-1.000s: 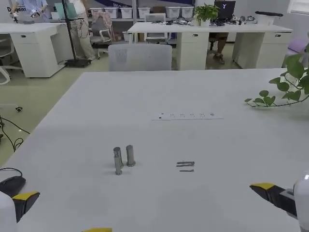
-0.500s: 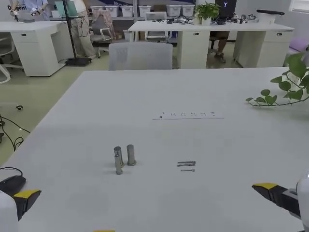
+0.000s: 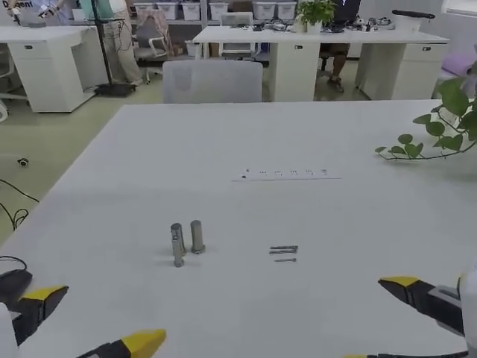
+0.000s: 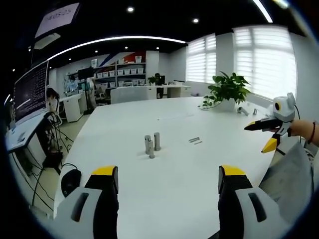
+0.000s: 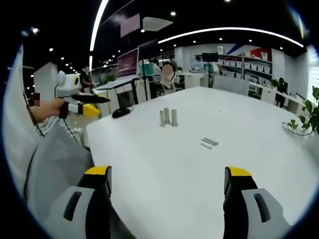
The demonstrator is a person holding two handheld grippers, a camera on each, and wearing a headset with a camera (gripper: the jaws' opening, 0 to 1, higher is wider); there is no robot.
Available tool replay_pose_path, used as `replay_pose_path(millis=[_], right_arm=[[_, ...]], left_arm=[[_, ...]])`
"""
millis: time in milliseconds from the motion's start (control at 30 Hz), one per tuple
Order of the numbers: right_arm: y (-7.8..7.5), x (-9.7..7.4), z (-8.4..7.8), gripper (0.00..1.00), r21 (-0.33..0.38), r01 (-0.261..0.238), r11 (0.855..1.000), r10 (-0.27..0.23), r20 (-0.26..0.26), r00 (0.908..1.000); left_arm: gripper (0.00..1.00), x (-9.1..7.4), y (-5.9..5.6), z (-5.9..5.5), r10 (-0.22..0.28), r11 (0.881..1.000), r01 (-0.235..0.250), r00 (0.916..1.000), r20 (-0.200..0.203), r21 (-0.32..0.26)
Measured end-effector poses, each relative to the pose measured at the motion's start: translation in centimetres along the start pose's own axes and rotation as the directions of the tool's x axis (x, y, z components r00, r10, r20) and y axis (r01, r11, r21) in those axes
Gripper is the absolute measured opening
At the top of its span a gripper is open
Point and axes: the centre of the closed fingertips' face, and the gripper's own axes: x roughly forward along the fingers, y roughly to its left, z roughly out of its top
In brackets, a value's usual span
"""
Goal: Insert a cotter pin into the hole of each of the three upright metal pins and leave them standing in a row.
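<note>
Three short upright metal pins (image 3: 186, 240) stand clustered on the white table (image 3: 298, 142), left of centre. A few thin cotter pins (image 3: 284, 251) lie flat to their right. My left gripper (image 3: 93, 319) is open at the near left edge, well short of the metal pins (image 4: 152, 143), with nothing between its yellow-tipped fingers. My right gripper (image 3: 384, 321) is open at the near right, apart from the cotter pins (image 5: 209, 143) and empty. Each gripper view shows the other gripper held in a hand: the right gripper (image 4: 266, 134) and the left gripper (image 5: 82, 104).
A printed strip (image 3: 291, 174) lies across the table's middle. A leafy plant (image 3: 440, 127) reaches in at the right edge. A black mouse (image 3: 11, 282) sits at the near left. A grey chair (image 3: 212, 80) stands beyond the far edge, desks behind.
The head camera has tilted slightly. The left gripper's second yellow tip has come into view at the bottom left. The pins and cotter pins have not moved.
</note>
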Motion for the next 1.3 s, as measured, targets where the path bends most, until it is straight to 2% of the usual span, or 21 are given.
replay_pose_path(millis=[33,233,300,433,533,800,933,1067,1300], right_arm=[[0.0,0.0,0.1,0.95,-0.001,0.001,1.000,-0.001,0.003,1.0000],[-0.2,0.4,0.6,0.91,-0.009,0.001,1.000,-0.001,0.011,0.9999],[-0.3,0.5,0.9,0.88,-0.014,0.003,1.000,-0.003,0.022,0.9997],[-0.6,0.8,1.5,0.85,-0.017,0.005,1.000,-0.004,0.038,0.9993],[-0.9,1.0,1.7,0.84,-0.014,0.005,1.000,-0.004,0.041,0.9991],[-1.3,1.6,1.9,0.82,-0.011,-0.004,1.000,0.004,0.038,0.9993],[-1.6,1.8,2.2,0.81,-0.011,-0.002,1.000,0.002,0.040,0.9992],[-1.9,1.9,2.5,0.81,-0.002,0.000,1.000,0.000,0.051,0.9987],[-1.9,2.5,1.9,0.80,0.011,-0.004,1.000,0.003,0.037,0.9993]], left_arm=[[0.81,0.0,0.1,0.1,-0.003,1.000,0.003,1.0000,0.004,0.002],[0.75,1.1,0.7,-0.5,0.002,0.998,0.001,0.9993,-0.038,0.057],[0.73,1.6,1.0,-0.6,0.001,0.998,0.001,0.9994,-0.035,0.055],[0.61,2.4,1.6,-0.5,0.003,1.000,-0.003,1.0000,-0.005,0.028],[0.57,3.3,2.1,-0.5,0.006,1.000,-0.006,1.0000,0.003,0.023],[0.50,6.4,3.2,-0.4,-0.005,0.999,0.005,0.9999,-0.013,0.031],[0.47,8.0,3.2,-0.6,-0.017,0.998,0.019,0.9995,-0.028,0.056],[0.43,9.3,3.2,-0.9,-0.028,0.998,0.030,0.9987,-0.041,0.051],[0.41,11.7,3.3,-1.2,-0.041,0.997,0.044,0.9975,-0.057,0.056]])
